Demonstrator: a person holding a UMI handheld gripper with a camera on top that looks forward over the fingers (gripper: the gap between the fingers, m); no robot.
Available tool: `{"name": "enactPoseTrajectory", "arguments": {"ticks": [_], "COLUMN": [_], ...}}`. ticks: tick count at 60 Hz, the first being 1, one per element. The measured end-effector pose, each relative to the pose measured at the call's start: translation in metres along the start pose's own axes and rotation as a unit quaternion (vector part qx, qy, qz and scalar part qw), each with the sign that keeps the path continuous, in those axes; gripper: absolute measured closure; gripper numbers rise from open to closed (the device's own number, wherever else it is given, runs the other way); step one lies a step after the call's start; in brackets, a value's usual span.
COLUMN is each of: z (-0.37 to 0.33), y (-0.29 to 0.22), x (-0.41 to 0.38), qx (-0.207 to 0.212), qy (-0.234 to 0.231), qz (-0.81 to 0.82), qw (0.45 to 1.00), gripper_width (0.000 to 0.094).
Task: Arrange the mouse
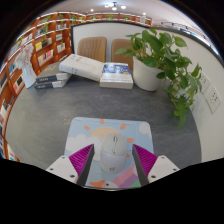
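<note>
Mouse [113, 143] on pastel mat [93, 130], btwn open tool [113, 159] fingers, gaps each side.

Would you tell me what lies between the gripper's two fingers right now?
In the gripper view, a white mouse sits between the open gripper's fingers, resting on a colourful mouse mat on the grey table.

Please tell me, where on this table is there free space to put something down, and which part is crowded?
Free: the wide grey table stretch between the colourful mouse pad and the books, also beside the pad. Crowded: the far edge, with books, a box and the potted plant. The mouse stands between the open gripper fingers.
</note>
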State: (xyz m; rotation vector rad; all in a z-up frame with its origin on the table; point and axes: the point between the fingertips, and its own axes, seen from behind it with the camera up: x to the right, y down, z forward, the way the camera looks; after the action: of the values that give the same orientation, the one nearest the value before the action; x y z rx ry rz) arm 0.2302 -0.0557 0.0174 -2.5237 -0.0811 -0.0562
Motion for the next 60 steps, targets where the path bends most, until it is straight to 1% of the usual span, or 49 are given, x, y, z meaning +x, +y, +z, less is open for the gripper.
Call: {"name": "enactPoseTrajectory", "arguments": {"ticks": [6, 12, 16, 23, 26, 31, 44, 60], "z": [-0.041, -0.086, -0.114, -0.154, -0.168, -0.188, -0.207, -0.22], "y": [-0.026, -0.061, -0.085, -0.112, -0.12, -0.13, -0.114, -0.096], "x": [-0.001, -0.014, -0.024, -0.045, -0.06, -0.091, -0.145, -0.196], "qx": [0.019, 0.057, 0.09, 0.127, 0.141, 0.164, 0.155, 0.148], "qy": [0.007, -0.001, -0.007, -0.007, -0.015, -0.044, -0.042, -0.027], "qz": [0.0, 0.013, 0.017, 0.014, 0.019, 0.036, 0.018, 0.015], "qw": [1.0, 0.998, 0.996, 0.992, 0.99, 0.985, 0.987, 0.988], "gripper_width": [0.0181, 0.0178, 0.0179, 0.018, 0.0183, 0.0184, 0.0186, 0.0185]}}
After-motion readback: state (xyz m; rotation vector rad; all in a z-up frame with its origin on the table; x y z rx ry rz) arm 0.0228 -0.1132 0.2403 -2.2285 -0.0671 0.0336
